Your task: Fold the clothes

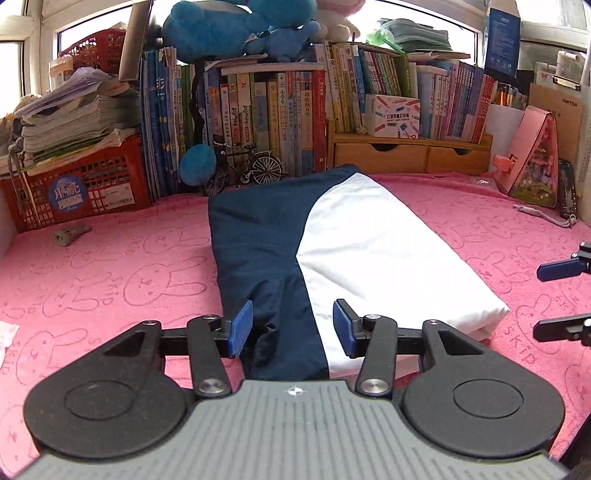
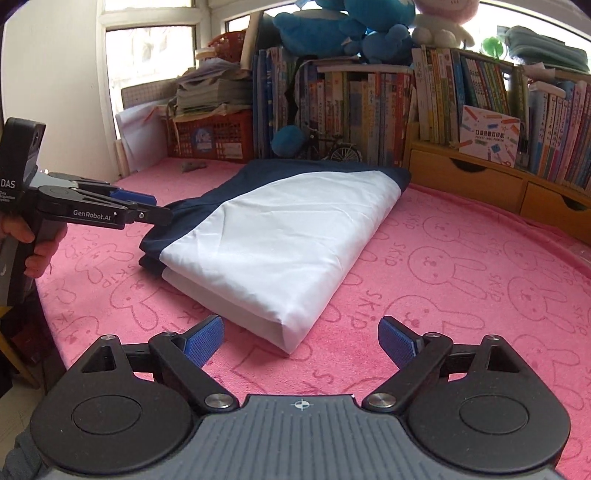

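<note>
1. A folded navy-and-white garment [image 1: 332,243] is laid out flat on the pink bunny-print blanket [image 1: 110,280], pretty much in the middle of it
2. In the left wrist view the left gripper [image 1: 292,326] is seen parked right at the near edge of the garment – its blue-padded fingers [image 1: 242,325] are spread apart with navy and white fabric lying between them, nothing is pinched
3. Whether those pads are actually touching the cloth can't be told from here
4. In the right wrist view the right gripper [image 2: 301,341] is held just short of the white corner of the fold, jaws spread wide, nothing grasped – only pink blanket is seen between the pads
5. The same view shows the left gripper from the side, gripped by a hand [image 2: 40,243], with its tips reaching the navy end of the garment
6. The white panel is on top and looks fairly smooth, with the navy part showing along the far and left edges
7. Behind it all, a row of books [image 1: 258,118], a red crate [image 1: 77,184] stacked with papers, a small model bicycle [image 1: 243,168] and blue plush toys [image 1: 236,26] can be made out along the back
</note>
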Demonstrator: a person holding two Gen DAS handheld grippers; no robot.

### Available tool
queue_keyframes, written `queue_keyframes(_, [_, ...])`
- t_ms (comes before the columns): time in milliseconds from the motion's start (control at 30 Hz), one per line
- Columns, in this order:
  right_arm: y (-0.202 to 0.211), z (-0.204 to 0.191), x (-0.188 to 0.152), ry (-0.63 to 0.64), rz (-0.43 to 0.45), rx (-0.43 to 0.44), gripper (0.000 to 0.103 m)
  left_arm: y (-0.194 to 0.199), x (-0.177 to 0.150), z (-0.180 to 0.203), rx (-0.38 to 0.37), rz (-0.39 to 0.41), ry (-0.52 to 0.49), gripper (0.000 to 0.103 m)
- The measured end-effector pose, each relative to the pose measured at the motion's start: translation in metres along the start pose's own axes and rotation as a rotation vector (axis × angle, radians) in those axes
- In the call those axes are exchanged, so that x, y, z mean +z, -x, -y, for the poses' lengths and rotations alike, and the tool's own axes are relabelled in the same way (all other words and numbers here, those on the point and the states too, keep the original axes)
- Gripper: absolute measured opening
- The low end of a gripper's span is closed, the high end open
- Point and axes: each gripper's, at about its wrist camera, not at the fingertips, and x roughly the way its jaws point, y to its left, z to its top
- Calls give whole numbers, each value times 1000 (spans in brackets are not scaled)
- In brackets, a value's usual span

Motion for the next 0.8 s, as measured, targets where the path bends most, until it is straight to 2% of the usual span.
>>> queue_keyframes(67, [-7,-2,-4,-27,1,-13,91,-4,-8,5,-4,-6,24,51])
queue_keyframes(267, [-27,-7,-16,-108,5,-51,91,-17,-38,-1,47,-13,81,51])
queue_keyframes(467, [-43,-7,-28,-184,13,-86,91,-10,-59,-27,119,-10,133,70])
queue_keyframes(600, [-40,-9,-32,-171,29,-82,93,-1,-64,-25,130,-22,72,71])
queue_keyframes(667, [-43,-15,-32,-137,25,-95,94,3,-63,-16,89,-43,41,71])
queue_keyframes(733, [-45,-24,-32,-83,21,-106,94,8,-61,-3,56,-46,-1,76])
queue_keyframes(800, [-46,-34,-31,-15,18,-115,94,13,-59,12,38,-33,-53,91])
